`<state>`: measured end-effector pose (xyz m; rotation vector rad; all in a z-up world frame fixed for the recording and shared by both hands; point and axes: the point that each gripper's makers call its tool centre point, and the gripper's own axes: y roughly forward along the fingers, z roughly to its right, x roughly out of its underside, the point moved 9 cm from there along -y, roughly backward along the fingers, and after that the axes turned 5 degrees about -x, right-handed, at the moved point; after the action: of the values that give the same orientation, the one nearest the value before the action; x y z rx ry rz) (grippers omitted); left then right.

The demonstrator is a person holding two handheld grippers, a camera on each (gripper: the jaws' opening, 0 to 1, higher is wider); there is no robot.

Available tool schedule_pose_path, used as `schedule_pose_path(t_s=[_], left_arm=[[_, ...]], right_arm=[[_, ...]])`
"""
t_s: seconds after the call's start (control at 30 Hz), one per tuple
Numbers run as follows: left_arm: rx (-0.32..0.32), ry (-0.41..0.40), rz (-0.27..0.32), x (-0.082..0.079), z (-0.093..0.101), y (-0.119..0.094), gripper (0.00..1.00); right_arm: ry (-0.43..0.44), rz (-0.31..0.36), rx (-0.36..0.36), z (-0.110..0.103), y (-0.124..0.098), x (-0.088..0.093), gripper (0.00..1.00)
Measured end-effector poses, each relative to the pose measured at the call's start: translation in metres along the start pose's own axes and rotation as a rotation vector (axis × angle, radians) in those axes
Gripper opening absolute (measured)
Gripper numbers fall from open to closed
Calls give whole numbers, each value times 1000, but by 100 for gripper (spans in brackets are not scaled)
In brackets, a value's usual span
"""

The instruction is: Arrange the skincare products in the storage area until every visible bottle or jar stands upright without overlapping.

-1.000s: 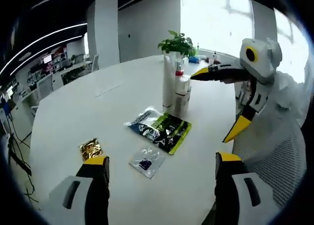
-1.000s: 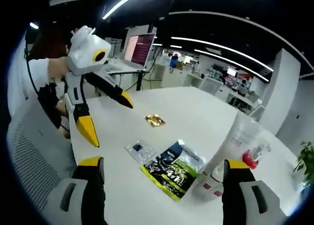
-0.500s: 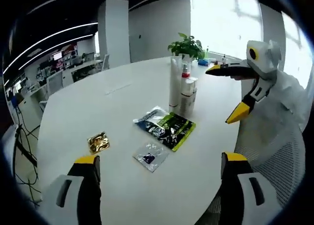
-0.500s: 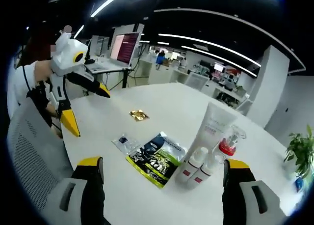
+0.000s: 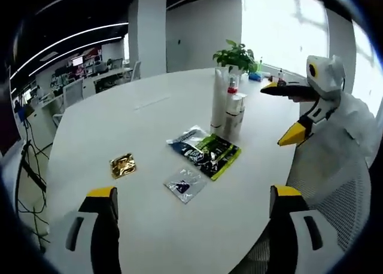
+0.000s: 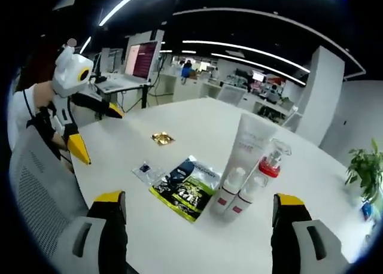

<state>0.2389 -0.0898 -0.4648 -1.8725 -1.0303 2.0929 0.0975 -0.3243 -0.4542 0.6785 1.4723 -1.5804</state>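
Observation:
A cluster of skincare products stands upright on the round white table: a tall white tube, a pump bottle with a red collar and two small white bottles. They stand close together; I cannot tell if they touch. A green-and-black sachet lies flat beside them. My left gripper is open and empty, well short of them. My right gripper is open too, with the cluster ahead of it. Each shows in the other's view, the right gripper and the left gripper, both held above the table edge.
A small clear sachet and a gold sachet lie flat on the table. A potted plant stands behind the bottles. A mesh chair back is at the table edge. Office desks and a monitor lie beyond.
Both cameras have drawn back from the table, the right one most, so the bottles look smaller and farther. Nothing on the table has moved. Both grippers stay open.

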Motion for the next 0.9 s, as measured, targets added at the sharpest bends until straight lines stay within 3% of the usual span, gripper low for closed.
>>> schedule_pose_path(t_s=[0.07, 0.37, 0.9], left_arm=[[-4, 7, -10, 2, -1, 0, 99], [-26, -12, -31, 10, -11, 4, 99], [-56, -13, -43, 14, -25, 9, 99]], right_arm=[[-5, -17, -2, -1, 1, 1, 100], [-15, 28, -33, -11, 8, -10, 100], [-103, 54, -154, -38, 39, -31, 99]])
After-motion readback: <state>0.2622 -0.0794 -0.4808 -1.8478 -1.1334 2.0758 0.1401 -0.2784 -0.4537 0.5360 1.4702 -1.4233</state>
